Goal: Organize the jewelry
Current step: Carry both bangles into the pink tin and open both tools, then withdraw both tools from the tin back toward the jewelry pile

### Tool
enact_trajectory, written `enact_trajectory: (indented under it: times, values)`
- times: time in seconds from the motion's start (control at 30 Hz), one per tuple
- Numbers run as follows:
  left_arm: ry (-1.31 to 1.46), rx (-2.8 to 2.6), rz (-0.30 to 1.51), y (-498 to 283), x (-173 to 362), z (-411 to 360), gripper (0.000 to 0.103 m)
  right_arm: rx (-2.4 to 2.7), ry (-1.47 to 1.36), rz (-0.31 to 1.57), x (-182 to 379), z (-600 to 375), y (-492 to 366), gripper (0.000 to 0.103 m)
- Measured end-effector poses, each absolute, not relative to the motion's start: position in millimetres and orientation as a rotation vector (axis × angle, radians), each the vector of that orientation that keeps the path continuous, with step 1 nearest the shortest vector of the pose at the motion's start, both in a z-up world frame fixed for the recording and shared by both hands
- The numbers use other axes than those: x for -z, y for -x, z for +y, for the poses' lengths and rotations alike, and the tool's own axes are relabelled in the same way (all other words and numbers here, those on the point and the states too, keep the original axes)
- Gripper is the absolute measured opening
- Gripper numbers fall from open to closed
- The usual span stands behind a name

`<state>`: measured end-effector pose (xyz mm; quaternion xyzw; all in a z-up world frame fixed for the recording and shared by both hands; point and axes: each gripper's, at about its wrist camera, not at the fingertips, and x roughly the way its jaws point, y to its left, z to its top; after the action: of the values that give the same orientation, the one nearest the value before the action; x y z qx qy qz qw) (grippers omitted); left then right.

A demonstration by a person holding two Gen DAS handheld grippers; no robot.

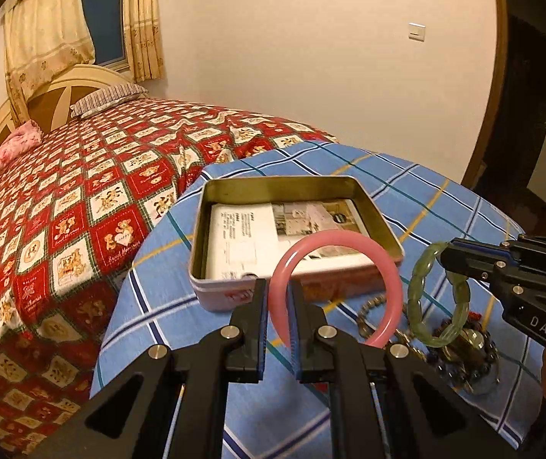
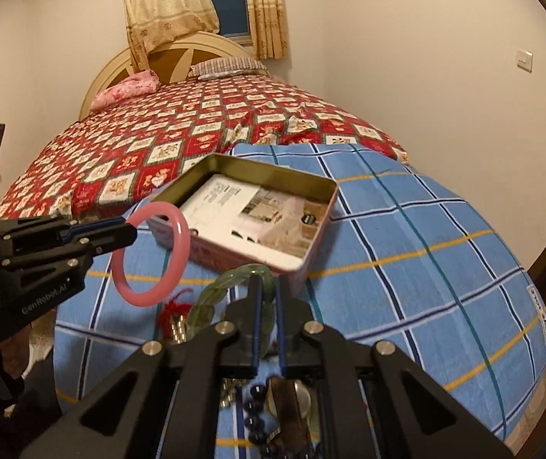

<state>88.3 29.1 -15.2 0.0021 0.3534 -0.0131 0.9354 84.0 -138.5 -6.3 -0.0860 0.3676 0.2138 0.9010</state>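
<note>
The left gripper (image 1: 277, 298) clamps a pink glassy bangle (image 1: 368, 252) near the open rectangular metal tin (image 1: 382, 212)'s rim; the right gripper (image 2: 267, 298) pinches a green beaded bangle (image 2: 211, 294) over the blue plaid cloth (image 2: 406, 237).

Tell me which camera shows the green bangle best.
The left wrist view: the green bangle shows nearly whole, pinched at its top by the right hand-held gripper. In the right wrist view the bangle is partly hidden behind that gripper's own fingers.

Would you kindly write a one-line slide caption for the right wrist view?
Right tool grips a green bangle while the left tool holds a pink bangle beside the open tin.
</note>
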Motion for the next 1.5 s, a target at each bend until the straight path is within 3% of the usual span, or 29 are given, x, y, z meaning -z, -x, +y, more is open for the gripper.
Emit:
enact_trajectory:
  times: [0.4, 1.13, 1.3, 1.33, 1.37, 1.43, 1.5]
  values:
    - [-0.003, -0.087, 0.717, -147.5, 6.8, 59.3, 0.009, -0.401, 0.128, 0.796, 0.0, -115.7, -147.3, 0.009]
    - [-0.069, -0.114, 0.825, -221.2, 38.5, 65.2, 0.011, -0.317, 0.157, 0.889, 46.2, -98.7, -220.7, 0.009]
    - [-0.066, -0.115, 0.83, -217.9, 39.7, 63.0, 0.026, -0.33, 0.13, 0.88, 45.3, -101.7, -223.2, 0.02]
    - [-0.055, -0.114, 0.824, -215.1, 38.2, 63.5, 0.036, -0.332, 0.128, 0.881, 45.0, -102.5, -221.8, 0.024]
    - [-0.049, -0.12, 0.814, -211.8, 36.3, 63.5, 0.054, -0.33, 0.136, 0.874, 43.7, -103.8, -218.2, 0.025]
    - [-0.052, -0.138, 0.783, -203.6, 31.7, 62.7, 0.071, -0.33, 0.138, 0.87, 42.1, -104.7, -215.0, 0.033]
    - [-0.043, -0.134, 0.761, -193.5, 26.9, 61.9, 0.071, -0.336, 0.127, 0.877, 40.5, -108.0, -212.4, 0.047]
